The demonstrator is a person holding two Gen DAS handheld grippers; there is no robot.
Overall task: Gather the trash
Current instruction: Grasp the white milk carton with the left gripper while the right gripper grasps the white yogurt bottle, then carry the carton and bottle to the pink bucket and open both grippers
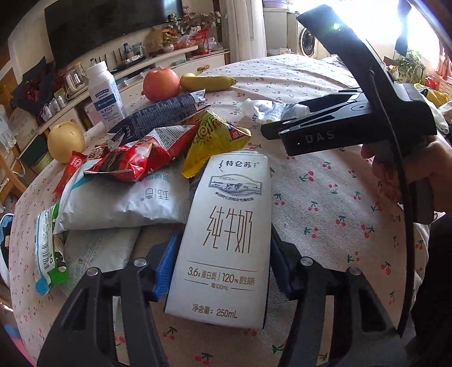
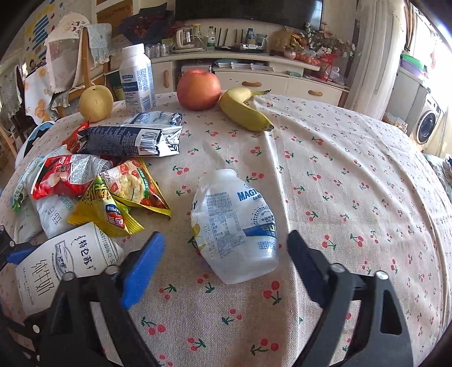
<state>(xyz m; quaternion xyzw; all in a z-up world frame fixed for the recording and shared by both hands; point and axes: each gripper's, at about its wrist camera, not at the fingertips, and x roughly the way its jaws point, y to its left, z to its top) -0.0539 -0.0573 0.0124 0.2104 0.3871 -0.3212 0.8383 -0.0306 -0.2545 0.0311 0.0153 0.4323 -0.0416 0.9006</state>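
On the cherry tablecloth, the milk carton lies flat with the left gripper clamped on its sides. The right gripper is spread open around a squashed plastic bottle, not touching. Risk: the carton's slick faces could slip out on lifting, or drag the yellow wrapper touching its top.

This is a home living room. A table in a cherry-print cloth stands before a long low cabinet under a dark television (kettle and bottles crowd its top), and a washing machine sits past the table's right edge.
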